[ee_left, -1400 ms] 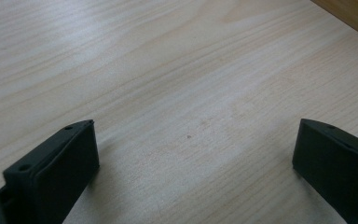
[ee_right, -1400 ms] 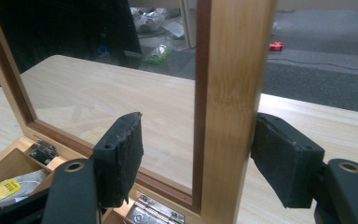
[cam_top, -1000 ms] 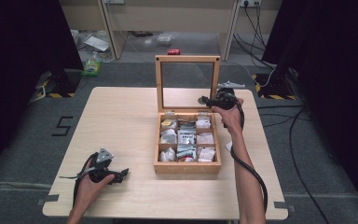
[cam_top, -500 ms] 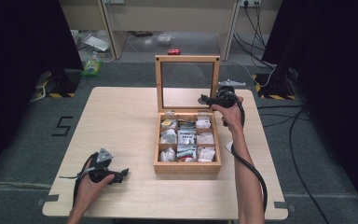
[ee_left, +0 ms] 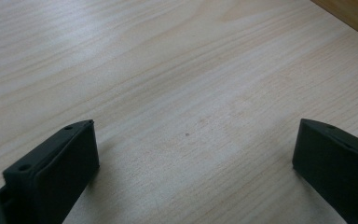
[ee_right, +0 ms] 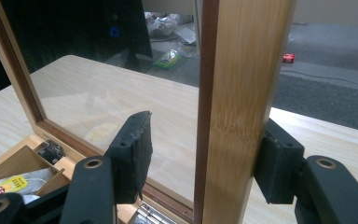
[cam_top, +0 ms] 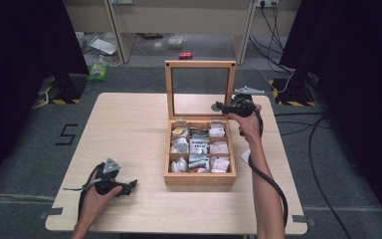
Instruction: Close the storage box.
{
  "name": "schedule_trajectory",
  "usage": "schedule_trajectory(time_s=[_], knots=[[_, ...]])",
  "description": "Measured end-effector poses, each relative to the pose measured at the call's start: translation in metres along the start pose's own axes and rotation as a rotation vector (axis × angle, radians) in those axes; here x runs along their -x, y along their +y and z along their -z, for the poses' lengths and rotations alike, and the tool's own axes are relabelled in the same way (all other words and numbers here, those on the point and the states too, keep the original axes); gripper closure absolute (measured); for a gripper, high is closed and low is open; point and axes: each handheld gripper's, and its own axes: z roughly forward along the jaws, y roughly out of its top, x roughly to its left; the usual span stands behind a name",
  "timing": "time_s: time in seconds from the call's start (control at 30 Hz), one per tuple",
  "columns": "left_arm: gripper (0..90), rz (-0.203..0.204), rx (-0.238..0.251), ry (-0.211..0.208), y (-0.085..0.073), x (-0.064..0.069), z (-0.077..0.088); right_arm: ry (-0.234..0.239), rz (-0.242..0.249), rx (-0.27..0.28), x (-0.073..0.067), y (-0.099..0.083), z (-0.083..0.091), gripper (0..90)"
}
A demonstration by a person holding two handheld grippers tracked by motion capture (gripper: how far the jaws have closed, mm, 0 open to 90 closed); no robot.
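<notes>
A light wooden table (cam_top: 129, 129) bears an open wooden box (cam_top: 200, 177) of packets.

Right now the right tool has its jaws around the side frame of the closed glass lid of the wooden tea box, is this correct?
Not quite: the glass lid is open, standing upright behind the compartments, as the high view shows. The rest holds: the right tool has its jaws on either side of the lid's side frame on the wooden tea box.

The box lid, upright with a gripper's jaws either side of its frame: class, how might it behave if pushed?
The lid would probably swing on its hinges, not slide. Its wooden frame looks stiff; the clear pane may be fragile. The right gripper's jaws straddle it, one pad apart, so it could drop shut.
</notes>
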Motion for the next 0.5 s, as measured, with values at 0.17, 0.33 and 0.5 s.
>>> schedule_trajectory(time_s=[0.17,0.33,0.5], knots=[[0.0,0.000,0.000,0.000,0.0000,0.0000,0.0000,-0.005,0.011,0.008,-0.0024,-0.0013,0.0027,43.9],[0.0,0.000,0.000,0.000,0.0000,0.0000,0.0000,-0.004,0.024,0.026,-0.0044,-0.0040,0.0065,43.9],[0.0,0.000,0.000,0.000,0.0000,0.0000,0.0000,-0.001,0.054,0.023,-0.0052,-0.0043,0.0093,44.7]])
